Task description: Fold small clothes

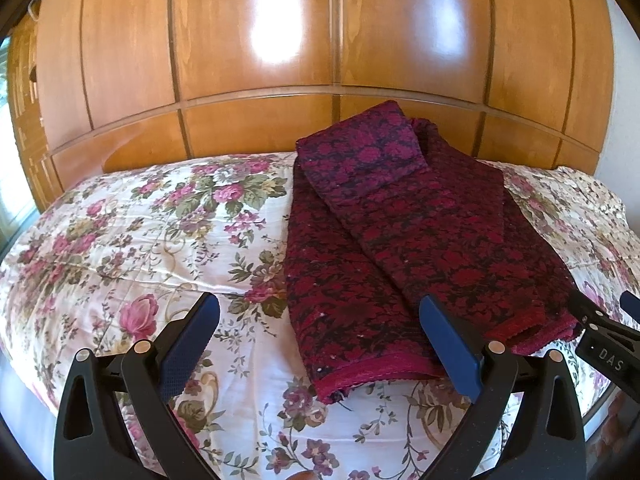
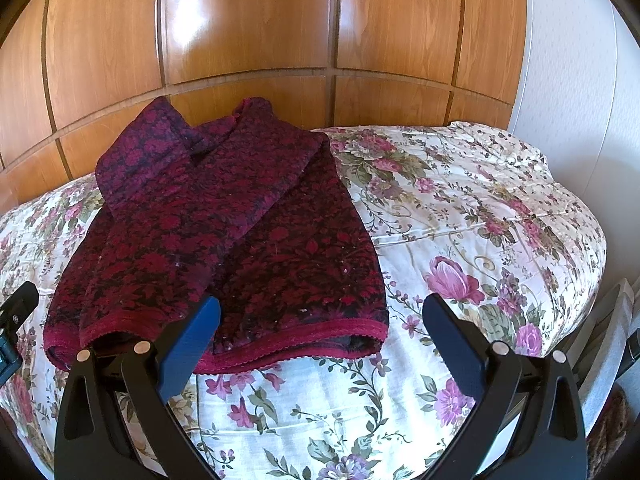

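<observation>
A dark red floral knit garment (image 1: 400, 248) lies on the floral bedspread (image 1: 140, 240), its sleeves folded over the body and its ribbed hem toward me. It also shows in the right wrist view (image 2: 224, 240). My left gripper (image 1: 320, 312) is open and empty, hovering just before the hem's left part. My right gripper (image 2: 320, 312) is open and empty, just before the hem's right corner; its body shows at the right edge of the left wrist view (image 1: 608, 340).
A glossy wooden wardrobe (image 1: 280, 60) stands behind the bed. A white wall (image 2: 580, 80) is at the right. The bedspread (image 2: 480, 220) drops off at the right edge, with a radiator-like object (image 2: 616, 320) beyond.
</observation>
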The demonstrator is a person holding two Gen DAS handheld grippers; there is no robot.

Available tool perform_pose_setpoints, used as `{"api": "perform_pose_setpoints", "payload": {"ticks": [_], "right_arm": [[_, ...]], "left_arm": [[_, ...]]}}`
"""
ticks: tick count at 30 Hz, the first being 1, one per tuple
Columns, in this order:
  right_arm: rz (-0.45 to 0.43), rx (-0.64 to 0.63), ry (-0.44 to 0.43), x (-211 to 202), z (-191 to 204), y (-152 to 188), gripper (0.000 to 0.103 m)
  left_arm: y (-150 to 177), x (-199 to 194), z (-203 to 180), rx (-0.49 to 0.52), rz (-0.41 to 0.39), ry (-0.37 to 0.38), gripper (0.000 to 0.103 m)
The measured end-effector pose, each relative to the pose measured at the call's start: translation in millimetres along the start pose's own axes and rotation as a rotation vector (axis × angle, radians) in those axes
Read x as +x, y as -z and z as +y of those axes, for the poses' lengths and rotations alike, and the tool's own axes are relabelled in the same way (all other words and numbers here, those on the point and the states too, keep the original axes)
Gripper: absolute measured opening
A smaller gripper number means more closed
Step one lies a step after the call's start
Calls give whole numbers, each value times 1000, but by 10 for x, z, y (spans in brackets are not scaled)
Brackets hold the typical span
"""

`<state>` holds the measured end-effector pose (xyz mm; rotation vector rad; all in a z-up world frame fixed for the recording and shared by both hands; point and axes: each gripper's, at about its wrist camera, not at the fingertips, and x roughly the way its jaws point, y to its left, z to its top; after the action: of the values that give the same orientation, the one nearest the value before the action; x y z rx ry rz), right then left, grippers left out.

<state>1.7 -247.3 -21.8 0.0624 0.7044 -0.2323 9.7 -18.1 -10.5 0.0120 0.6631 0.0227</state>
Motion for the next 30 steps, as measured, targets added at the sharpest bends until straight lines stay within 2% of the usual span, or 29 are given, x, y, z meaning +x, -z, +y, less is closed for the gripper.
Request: {"api": "perform_pose_setpoints", "payload": {"ticks": [21, 30], "right_arm": [[26, 53, 22, 114, -254, -13, 101], [40, 66, 31, 181, -334, -16, 101]], "left_arm": [[-102, 62, -295, 71, 7, 97, 99], [-136, 134, -528, 133, 32, 168, 99]]}}
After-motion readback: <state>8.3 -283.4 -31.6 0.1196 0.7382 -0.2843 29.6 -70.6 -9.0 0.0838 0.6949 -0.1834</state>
